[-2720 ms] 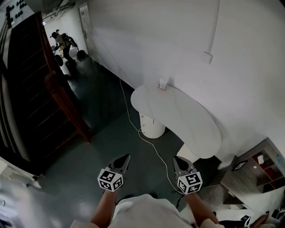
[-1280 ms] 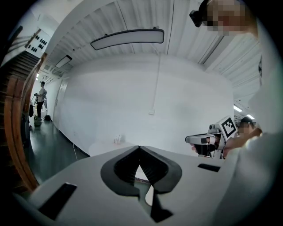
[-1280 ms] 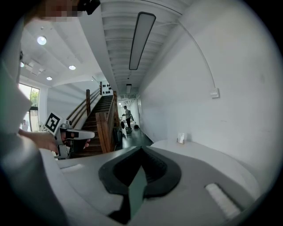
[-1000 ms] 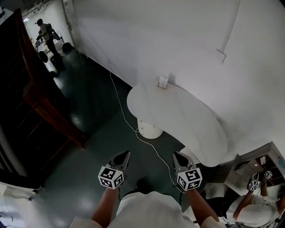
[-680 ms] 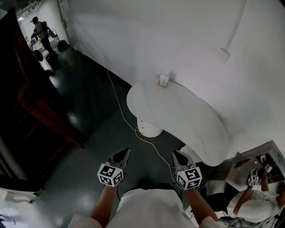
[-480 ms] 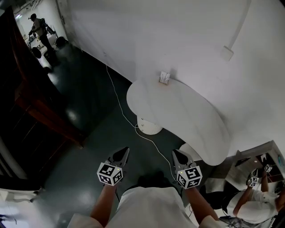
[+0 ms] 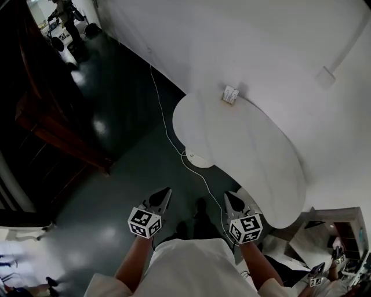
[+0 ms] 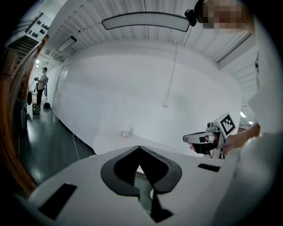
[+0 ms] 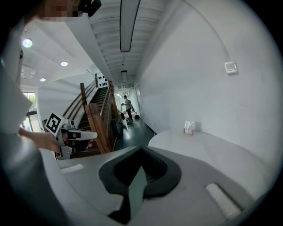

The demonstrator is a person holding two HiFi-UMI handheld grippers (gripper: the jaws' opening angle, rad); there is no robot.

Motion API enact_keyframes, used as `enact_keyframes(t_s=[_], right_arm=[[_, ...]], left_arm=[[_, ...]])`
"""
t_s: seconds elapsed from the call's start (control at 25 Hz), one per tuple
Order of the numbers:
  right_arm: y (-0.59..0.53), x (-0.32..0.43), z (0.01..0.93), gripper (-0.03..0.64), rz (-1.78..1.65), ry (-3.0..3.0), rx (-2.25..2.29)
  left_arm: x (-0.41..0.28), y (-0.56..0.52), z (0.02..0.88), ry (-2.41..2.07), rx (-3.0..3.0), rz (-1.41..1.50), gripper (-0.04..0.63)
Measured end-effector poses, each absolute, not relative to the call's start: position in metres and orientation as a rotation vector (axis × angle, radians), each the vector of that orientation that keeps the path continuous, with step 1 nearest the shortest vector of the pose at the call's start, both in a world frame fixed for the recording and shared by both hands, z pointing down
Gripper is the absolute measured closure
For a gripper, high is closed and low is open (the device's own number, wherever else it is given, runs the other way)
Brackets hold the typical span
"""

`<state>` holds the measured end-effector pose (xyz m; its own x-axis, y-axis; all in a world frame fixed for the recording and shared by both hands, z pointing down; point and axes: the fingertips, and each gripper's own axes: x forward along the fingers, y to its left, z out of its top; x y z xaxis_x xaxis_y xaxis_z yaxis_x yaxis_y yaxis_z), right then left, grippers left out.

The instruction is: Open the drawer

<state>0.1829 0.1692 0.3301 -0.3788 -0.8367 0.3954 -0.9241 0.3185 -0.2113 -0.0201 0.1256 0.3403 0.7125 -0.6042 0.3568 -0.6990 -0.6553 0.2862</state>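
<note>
- Wooden stairs [image 7: 55,130] filled the left side of the head view, and a person [image 7: 65,10] stood far off at the upper left.
- Dark green floor [image 7: 116,174] ran down the middle, with a white cable [image 7: 163,116] trailing along it toward the surface's foot.
- Low and left of centre, the left gripper [image 7: 166,191] hung over the floor. Its jaws were pressed together at the tips with nothing between them.
- Just right of it, the right gripper [image 7: 228,196] was held level with it. Its jaws also met at the tips and were empty.
- Right of centre lay a white, curved surface [image 7: 249,151] against the white wall, and a small box [image 7: 231,94] stood at its far edge.
- At the lower right edge, part of a wood-toned unit [image 7: 342,216] showed. The drawer could not be made out in any view.
</note>
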Motion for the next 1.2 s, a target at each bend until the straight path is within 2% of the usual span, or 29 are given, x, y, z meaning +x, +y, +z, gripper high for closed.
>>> enact_keyframes(t_s=[0.52,1.2], right_arm=[[0.065,0.212,0.424,0.606,0.747,-2.365,1.329],[0.019,0.168,0.532,0.606,0.864,-2.282,1.097]], left_arm=[[0.043,0.031,0.398,-1.069,2.485,0.399,0.589],[0.046,-0.028,0.509,-1.05,2.382,0.485,0.589]])
